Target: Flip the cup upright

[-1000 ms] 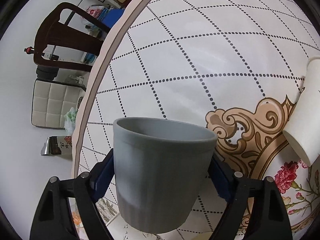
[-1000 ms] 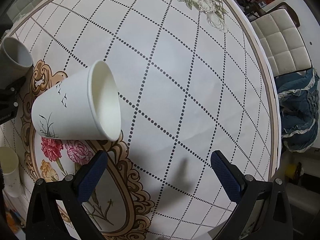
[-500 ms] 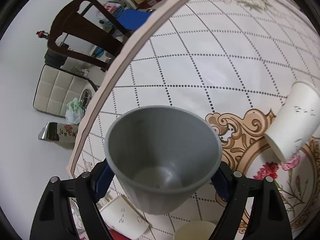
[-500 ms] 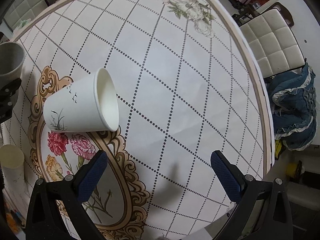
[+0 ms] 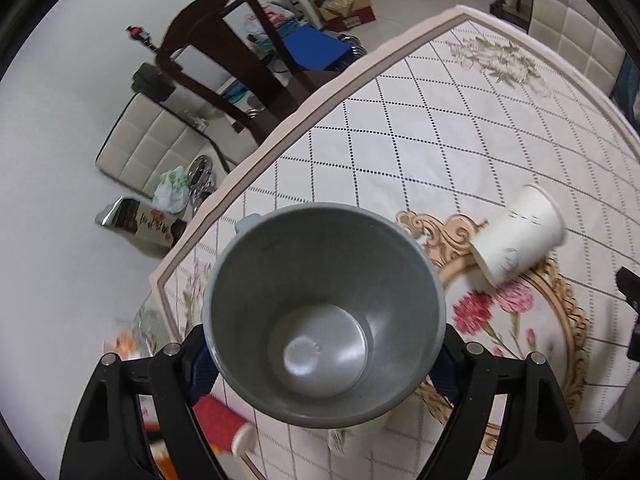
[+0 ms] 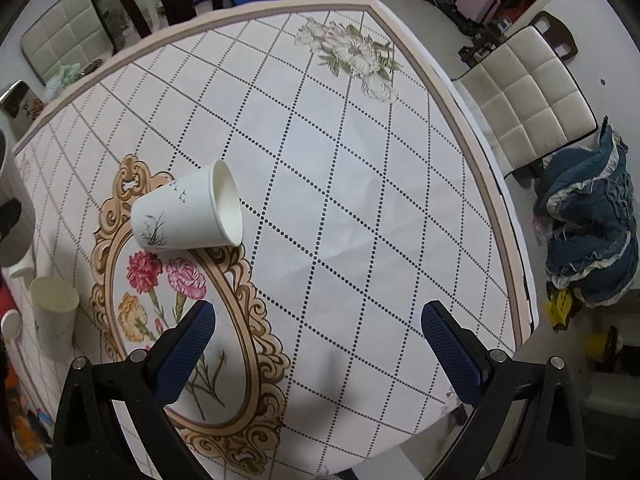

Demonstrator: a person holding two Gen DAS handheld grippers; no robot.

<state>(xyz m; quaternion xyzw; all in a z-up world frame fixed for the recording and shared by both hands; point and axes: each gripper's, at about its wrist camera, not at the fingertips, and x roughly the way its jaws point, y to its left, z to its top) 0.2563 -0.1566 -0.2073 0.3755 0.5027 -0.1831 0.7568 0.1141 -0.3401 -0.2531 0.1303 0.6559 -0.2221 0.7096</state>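
My left gripper [image 5: 322,354] is shut on a grey ribbed cup [image 5: 324,312] and holds it above the table, mouth toward the camera so I see its inside bottom. A sliver of that cup shows at the left edge of the right wrist view [image 6: 10,216]. A white paper cup [image 6: 188,212] with small bird and grass prints lies on its side on the gold ornamental frame of the tablecloth, mouth to the right; it also shows in the left wrist view [image 5: 518,240]. My right gripper [image 6: 316,344] is open and empty, above the table, nearer than the paper cup.
A cream paper cup [image 6: 54,316] stands upright at the table's left. The round table [image 6: 400,200] has a checked floral cloth. A dark wooden chair [image 5: 224,56] and white padded chairs [image 6: 524,96] stand around it. A blue bundle [image 6: 592,216] lies on the floor at right.
My left gripper has lifted and tilted the grey cup, so the view goes from its side wall to straight into its mouth. My right gripper has risen away from the paper cup.
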